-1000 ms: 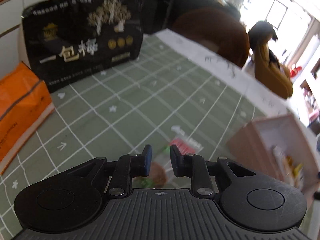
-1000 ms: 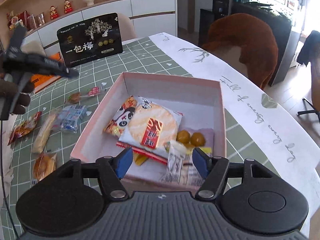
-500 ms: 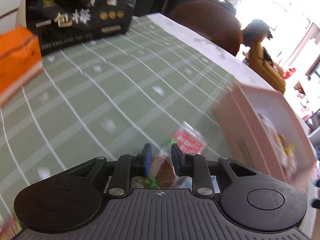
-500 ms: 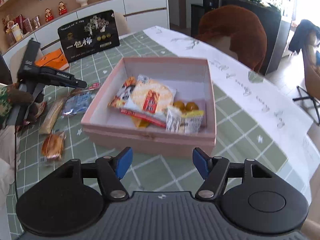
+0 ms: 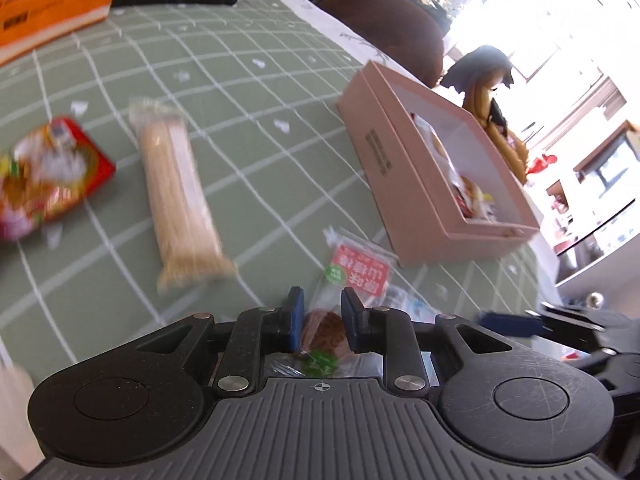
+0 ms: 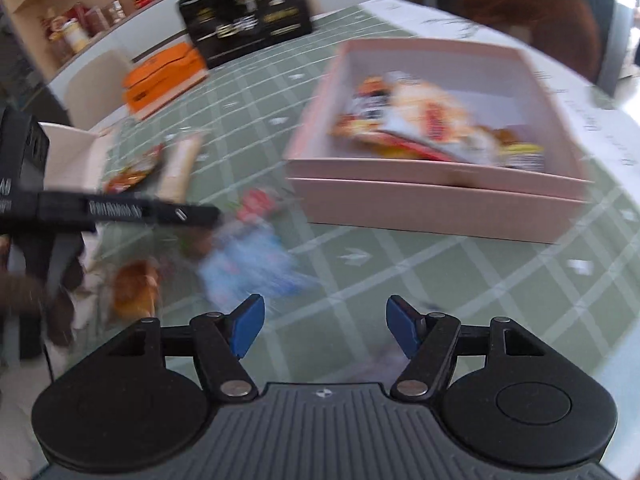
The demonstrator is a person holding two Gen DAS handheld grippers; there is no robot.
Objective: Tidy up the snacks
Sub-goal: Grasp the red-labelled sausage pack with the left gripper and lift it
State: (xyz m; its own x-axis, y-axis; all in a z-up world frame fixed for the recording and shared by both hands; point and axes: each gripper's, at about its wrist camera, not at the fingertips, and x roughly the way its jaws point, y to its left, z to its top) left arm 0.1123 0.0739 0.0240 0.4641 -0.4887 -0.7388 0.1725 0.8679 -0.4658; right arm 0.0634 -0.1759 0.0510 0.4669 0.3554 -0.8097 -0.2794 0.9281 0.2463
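Clamping a hawthorn snack (image 5: 326,326), left tongs (image 5: 322,316); right tongs (image 6: 324,326) gape over seemingly bare cloth.

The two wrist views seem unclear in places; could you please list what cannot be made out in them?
- Right wrist view: motion blur smears the blue packet and the snacks in the pink box.
- Left wrist view: the held snack is partly hidden by the left gripper; its wrapper print is unreadable.

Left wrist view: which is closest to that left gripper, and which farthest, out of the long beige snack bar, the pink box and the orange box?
From the left gripper, which is shut on a red-labelled snack packet:
1. Long beige snack bar, ahead and left.
2. Pink box, ahead and right; nearly as close, so these two are hard to separate.
3. Orange box, far back on the left.
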